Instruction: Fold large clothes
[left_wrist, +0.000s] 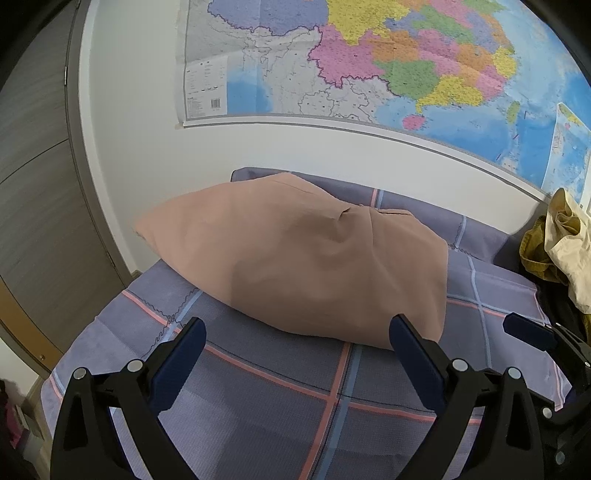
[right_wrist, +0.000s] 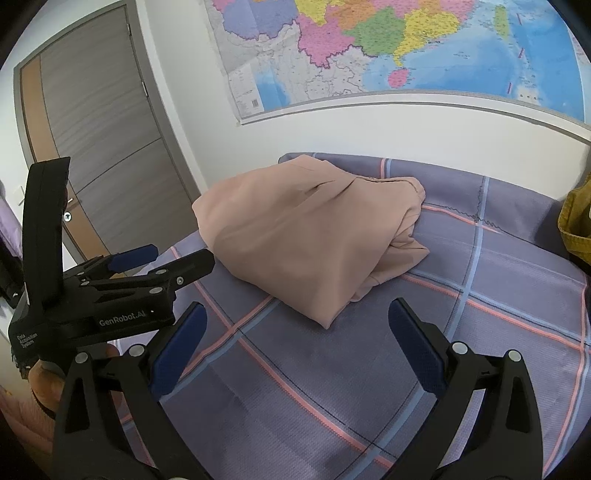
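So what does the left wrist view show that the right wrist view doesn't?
Only the left wrist view shows the cream garment piled over the mustard one. Only the right wrist view shows the door handle, the left gripper from the side, and the pink garment's layered folded edges. Both show the pink garment, plaid bedsheet, wall map and open grippers.

Folded garment (left_wrist: 295, 258) on bed (left_wrist: 258, 406), map (left_wrist: 369, 62) behind.

Both views low, facing shared bed (left_wrist: 258, 387)

Pink garment (left_wrist: 295, 254) lies folded into a bundle on the bedspread (left_wrist: 258, 398).
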